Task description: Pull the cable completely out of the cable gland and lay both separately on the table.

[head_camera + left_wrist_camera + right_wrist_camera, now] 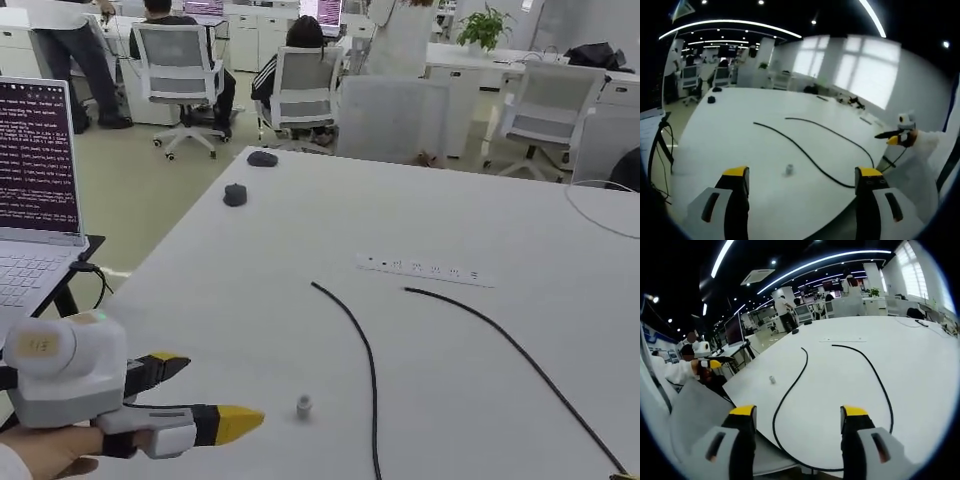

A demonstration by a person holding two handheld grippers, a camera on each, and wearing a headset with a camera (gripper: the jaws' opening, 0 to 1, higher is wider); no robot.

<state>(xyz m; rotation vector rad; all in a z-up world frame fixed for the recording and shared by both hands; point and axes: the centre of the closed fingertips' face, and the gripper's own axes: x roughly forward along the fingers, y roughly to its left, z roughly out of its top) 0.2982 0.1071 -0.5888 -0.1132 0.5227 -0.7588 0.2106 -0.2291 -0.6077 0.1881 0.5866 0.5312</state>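
The left tongs (222, 390) are wide open and hold nothing, positioned at the near-left edge of the surface (300, 230). The right tongs (799, 410) are also wide open and empty. The small grey gland (304, 405) lies on the surface, just left of the curved black cable (371, 370) and not touching it. A second black cable (515, 347) lies apart, farther right.

Left gripper (802, 172) and right gripper (799, 410) share grey-white bodies — black jaws tipped yellow — beyond white sleeves (927, 150).

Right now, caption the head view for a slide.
Cable gland lies apart from the black cable; open left gripper hovers nearby.
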